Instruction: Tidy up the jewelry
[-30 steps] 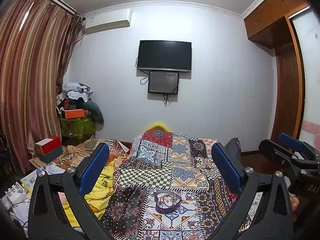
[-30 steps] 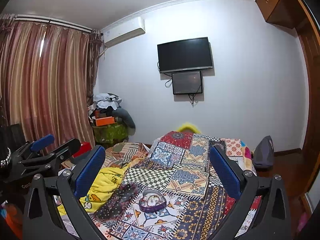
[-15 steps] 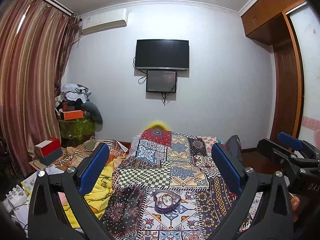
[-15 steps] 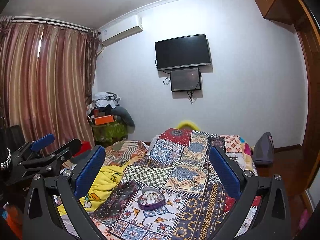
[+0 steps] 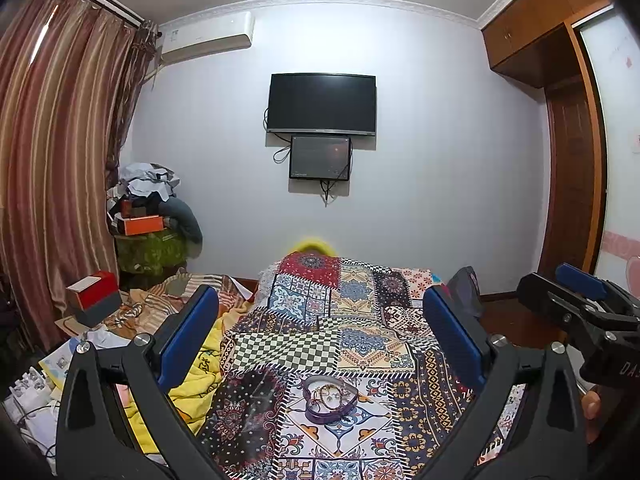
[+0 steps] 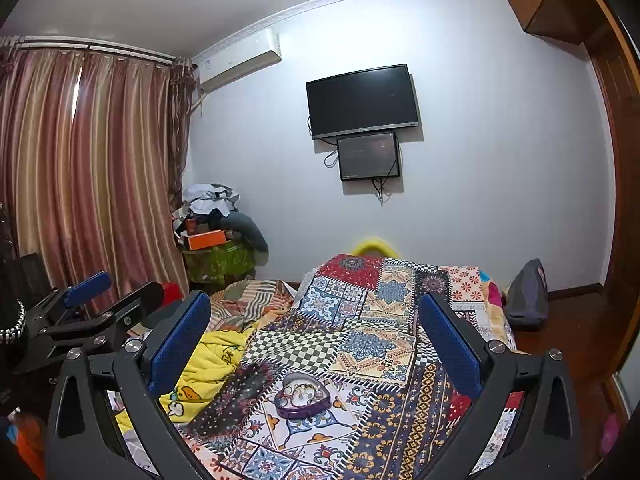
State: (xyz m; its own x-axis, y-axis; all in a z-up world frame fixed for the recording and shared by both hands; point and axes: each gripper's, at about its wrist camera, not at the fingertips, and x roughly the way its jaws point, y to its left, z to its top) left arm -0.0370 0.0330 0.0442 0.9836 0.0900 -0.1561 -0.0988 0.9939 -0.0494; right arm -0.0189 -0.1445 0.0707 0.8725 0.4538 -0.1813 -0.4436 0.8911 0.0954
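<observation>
Early going here: the heart-shaped purple box (image 5: 330, 396) sits on the patterned bedspread (image 5: 372, 344), jewelry heaped inside (pieces too small to name). Left gripper (image 5: 320, 344) and right gripper (image 6: 316, 344) hover above, jaws wide, empty. Sorting looks unstarted.

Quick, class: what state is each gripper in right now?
Left gripper: open, holding nothing.
Right gripper: open, holding nothing.

— What can't you make out from my feeds?
— The tangled pieces inside the purple heart-shaped tin (image 5: 330, 397), ahead between my left fingers, are too small to tell apart.
— And the edges?
— The patchwork bedspread (image 6: 360, 344) runs off the bottom beneath my right gripper.
</observation>
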